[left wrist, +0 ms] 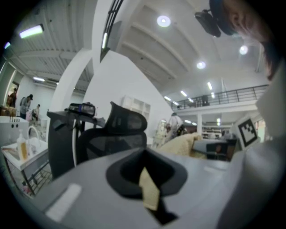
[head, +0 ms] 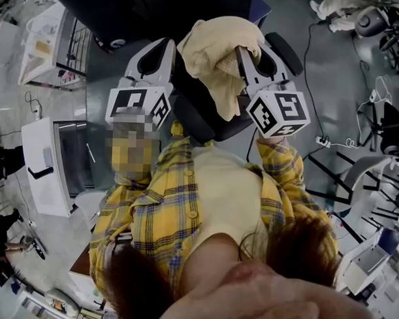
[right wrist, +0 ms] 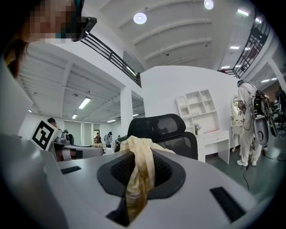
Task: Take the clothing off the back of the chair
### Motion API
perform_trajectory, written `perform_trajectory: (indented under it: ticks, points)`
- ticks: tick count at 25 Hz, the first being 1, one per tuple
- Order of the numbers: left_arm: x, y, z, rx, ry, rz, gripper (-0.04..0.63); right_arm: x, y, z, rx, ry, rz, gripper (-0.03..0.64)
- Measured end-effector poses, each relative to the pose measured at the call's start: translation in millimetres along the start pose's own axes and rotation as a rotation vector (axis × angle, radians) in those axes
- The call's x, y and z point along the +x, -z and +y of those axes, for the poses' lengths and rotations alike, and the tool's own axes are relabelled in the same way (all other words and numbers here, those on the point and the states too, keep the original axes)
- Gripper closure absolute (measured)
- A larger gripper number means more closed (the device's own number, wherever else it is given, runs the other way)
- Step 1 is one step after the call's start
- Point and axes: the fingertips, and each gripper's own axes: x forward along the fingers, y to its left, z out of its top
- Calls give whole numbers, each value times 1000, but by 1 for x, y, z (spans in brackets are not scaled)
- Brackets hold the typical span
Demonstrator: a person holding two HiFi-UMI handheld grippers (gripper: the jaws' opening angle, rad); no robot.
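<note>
A cream-yellow garment (head: 213,48) hangs bunched between my two grippers, above the black mesh office chair (head: 194,119). The left gripper (head: 169,51) sits at the garment's left edge. In the left gripper view a strip of the cream cloth (left wrist: 149,192) is pinched in the shut left gripper (left wrist: 149,188), with the chair's back (left wrist: 120,129) behind it. The right gripper (head: 243,58) is shut on a thick fold of the garment (right wrist: 140,165), which drapes over the closed right gripper (right wrist: 138,179). The chair's headrest (right wrist: 156,127) stands just behind it, apart from the cloth.
A white desk unit (head: 45,176) stands to the left of the chair, and cables with a power strip (head: 327,142) lie on the floor at the right. A dark cabinet (left wrist: 60,138) is left of the chair. A person in white (right wrist: 248,125) stands by white shelves (right wrist: 196,112).
</note>
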Motion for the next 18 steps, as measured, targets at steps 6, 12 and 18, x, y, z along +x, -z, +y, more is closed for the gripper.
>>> perform_trajectory:
  ticks: [6,12,18]
  points:
    - [-5,18,2,-49,-7,15,591,-14,26,-12,19,63,50,561]
    - [-12,37,-8,-80,-6,43,591,-31,41,-17,49,85,77,561]
    - [-16,45,-3,-90,-15,52,591,-29,51,-12,55,76,91,561]
